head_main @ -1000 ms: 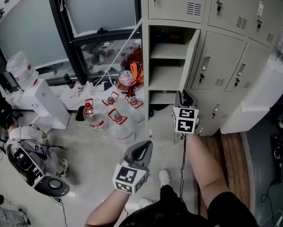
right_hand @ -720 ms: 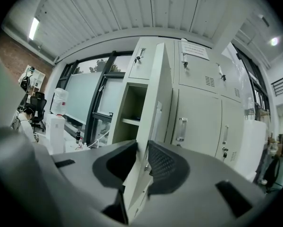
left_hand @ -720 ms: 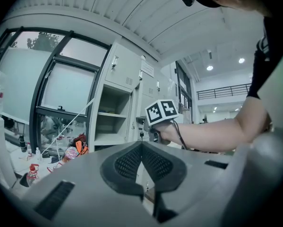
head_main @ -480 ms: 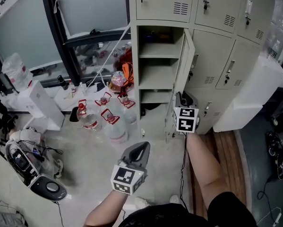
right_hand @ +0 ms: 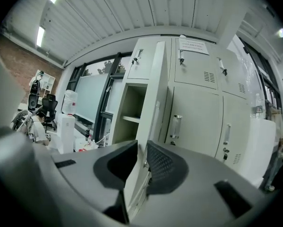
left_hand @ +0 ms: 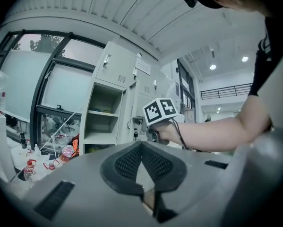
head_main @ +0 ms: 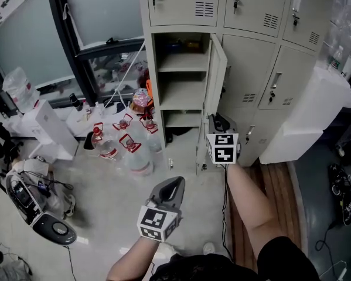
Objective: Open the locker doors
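Note:
A bank of beige lockers [head_main: 278, 81] faces me. One tall door [head_main: 218, 81] stands swung out, baring shelves [head_main: 178, 81] inside. My right gripper [head_main: 213, 120] is at that door's free edge. In the right gripper view the door edge [right_hand: 153, 108] runs between the pads of the right gripper [right_hand: 142, 152]; its jaws have just been closing on it. My left gripper [head_main: 176, 183] hangs lower and nearer to me, over the floor, shut and holding nothing. In the left gripper view the pads of the left gripper [left_hand: 141, 148] meet, with the open locker [left_hand: 101, 122] beyond.
Several water bottles [head_main: 119, 148] stand on the floor left of the open locker. A white box [head_main: 49, 127] and cabled gear [head_main: 40, 204] lie further left under the window. A white cabinet [head_main: 304, 122] juts out right of the lockers.
The door has swung further out, from angled to almost edge-on in the head view. The right gripper stayed at its edge. The lockers have slid left in the picture.

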`<state>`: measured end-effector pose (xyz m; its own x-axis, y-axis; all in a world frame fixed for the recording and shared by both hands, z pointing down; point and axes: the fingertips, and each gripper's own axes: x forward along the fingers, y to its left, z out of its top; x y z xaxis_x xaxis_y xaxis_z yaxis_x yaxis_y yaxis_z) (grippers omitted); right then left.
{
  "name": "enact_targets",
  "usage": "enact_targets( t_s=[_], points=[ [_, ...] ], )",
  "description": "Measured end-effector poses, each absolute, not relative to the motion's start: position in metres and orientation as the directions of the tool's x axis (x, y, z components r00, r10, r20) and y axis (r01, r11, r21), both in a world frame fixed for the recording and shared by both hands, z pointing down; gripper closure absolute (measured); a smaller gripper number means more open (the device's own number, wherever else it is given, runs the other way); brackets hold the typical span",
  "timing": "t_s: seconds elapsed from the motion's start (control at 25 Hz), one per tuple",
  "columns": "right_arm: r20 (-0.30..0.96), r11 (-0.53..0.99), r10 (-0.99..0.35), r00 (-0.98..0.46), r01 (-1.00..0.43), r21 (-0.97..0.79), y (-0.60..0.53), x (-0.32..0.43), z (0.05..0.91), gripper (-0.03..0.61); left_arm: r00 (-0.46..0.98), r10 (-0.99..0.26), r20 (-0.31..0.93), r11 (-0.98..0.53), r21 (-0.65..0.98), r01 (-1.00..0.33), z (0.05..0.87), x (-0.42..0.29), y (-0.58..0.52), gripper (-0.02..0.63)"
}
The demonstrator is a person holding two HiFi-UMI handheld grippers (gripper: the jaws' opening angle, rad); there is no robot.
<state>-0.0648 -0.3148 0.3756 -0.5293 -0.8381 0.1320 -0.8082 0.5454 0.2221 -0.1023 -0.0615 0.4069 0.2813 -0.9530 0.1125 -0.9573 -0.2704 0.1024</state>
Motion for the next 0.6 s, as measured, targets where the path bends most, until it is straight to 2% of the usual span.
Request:
enact_targets(
  t_s=[0.16, 0.24, 0.6],
  points=[
    [0.116, 0.579, -0.815, -0.568, -0.785, 0.22, -0.309, -0.053, 0.375, 0.528, 0.262, -0.958, 0.114, -0.252, 0.097, -0.963, 0.407, -0.083, -0.064, 0.611],
    [0.107, 0.613, -0.789, -0.605, -0.764, 0.199, -0.3, -0.047, 0.374, 0.578, 0.255, -0.96, 0.115, -0.245, 0.098, -0.965, 0.407, -0.073, -0.066, 0.611],
    [0.094, 0.738, -0.674, -0.732, -0.67, 0.073, -0.251, -0.009, 0.368, 0.578, 0.233, -0.967, 0.106, -0.224, 0.095, -0.97, 0.402, -0.028, -0.074, 0.611]
  ],
)
